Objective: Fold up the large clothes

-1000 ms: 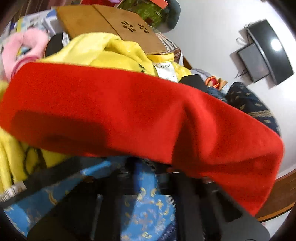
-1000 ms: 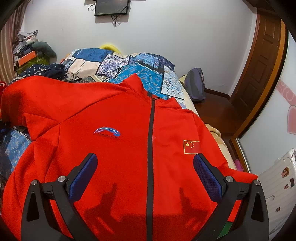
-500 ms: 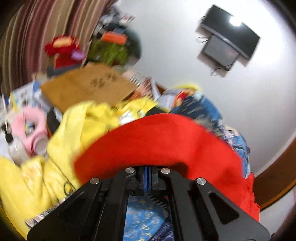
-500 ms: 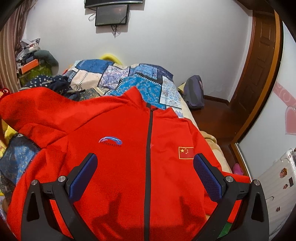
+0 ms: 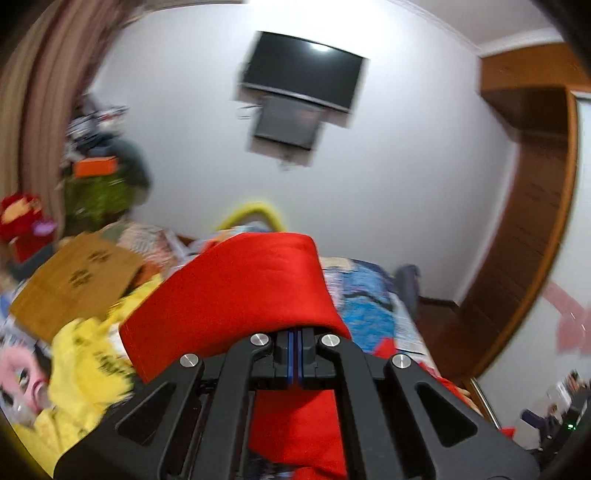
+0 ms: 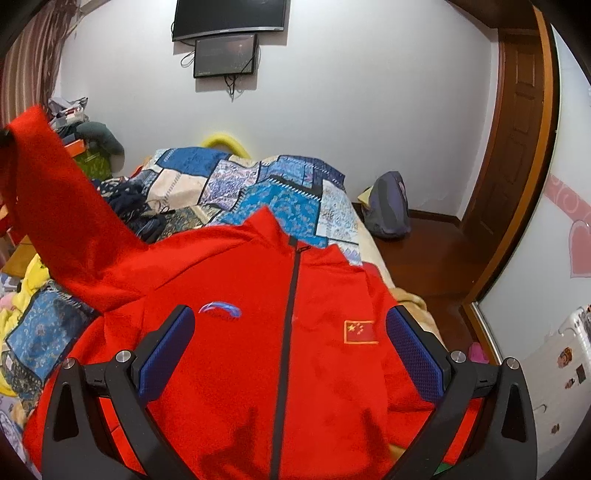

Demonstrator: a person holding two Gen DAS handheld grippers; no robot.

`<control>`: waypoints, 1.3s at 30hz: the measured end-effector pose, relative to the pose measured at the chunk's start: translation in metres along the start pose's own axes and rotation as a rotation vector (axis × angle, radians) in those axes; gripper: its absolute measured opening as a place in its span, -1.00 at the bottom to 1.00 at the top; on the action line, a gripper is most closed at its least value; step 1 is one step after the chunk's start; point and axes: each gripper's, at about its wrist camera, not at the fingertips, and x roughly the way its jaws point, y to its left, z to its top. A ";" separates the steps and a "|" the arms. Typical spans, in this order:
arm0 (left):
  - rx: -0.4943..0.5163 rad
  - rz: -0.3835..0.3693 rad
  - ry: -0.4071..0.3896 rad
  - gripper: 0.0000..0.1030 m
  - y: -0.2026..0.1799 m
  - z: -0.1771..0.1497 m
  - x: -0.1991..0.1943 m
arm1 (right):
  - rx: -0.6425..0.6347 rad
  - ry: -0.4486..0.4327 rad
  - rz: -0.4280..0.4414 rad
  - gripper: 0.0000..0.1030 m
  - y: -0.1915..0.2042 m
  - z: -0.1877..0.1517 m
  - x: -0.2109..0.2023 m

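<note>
A red zip jacket [image 6: 280, 354] lies front-up on the bed, collar toward the far wall, with a dark zip, a blue logo and a small flag patch. My left gripper [image 5: 295, 350] is shut on the end of its left sleeve [image 5: 240, 295], which folds over the fingers. In the right wrist view that sleeve [image 6: 62, 206] is lifted high at the left. My right gripper [image 6: 290, 354] is open and empty, hovering above the jacket's chest.
A blue patchwork quilt [image 6: 273, 192] covers the bed. A yellow garment [image 5: 85, 365] and a brown board [image 5: 77, 284] lie at the left. A grey backpack [image 6: 389, 206] sits on the wooden floor by the door [image 6: 517, 147]. Two screens [image 6: 227, 33] hang on the wall.
My left gripper has risen with the sleeve, lifting it off the bed up and to the left. My right gripper has lifted slightly and stayed open over the chest.
</note>
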 end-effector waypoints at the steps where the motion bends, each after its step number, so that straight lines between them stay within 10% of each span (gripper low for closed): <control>1: 0.030 -0.027 0.009 -1.00 -0.020 0.002 0.004 | 0.003 -0.002 0.000 1.00 -0.002 0.000 0.000; 12: 0.284 -0.208 0.262 -1.00 -0.192 -0.067 0.079 | 0.058 0.017 -0.011 1.00 -0.032 -0.010 0.014; 27: 0.466 -0.292 0.911 -0.78 -0.239 -0.250 0.161 | 0.059 0.137 -0.048 1.00 -0.053 -0.039 0.040; 31: 0.505 -0.300 0.923 -0.14 -0.233 -0.257 0.145 | 0.054 0.143 -0.055 1.00 -0.053 -0.042 0.036; 39: 0.495 -0.293 0.803 0.05 -0.195 -0.206 0.095 | 0.028 0.123 -0.051 1.00 -0.044 -0.035 0.026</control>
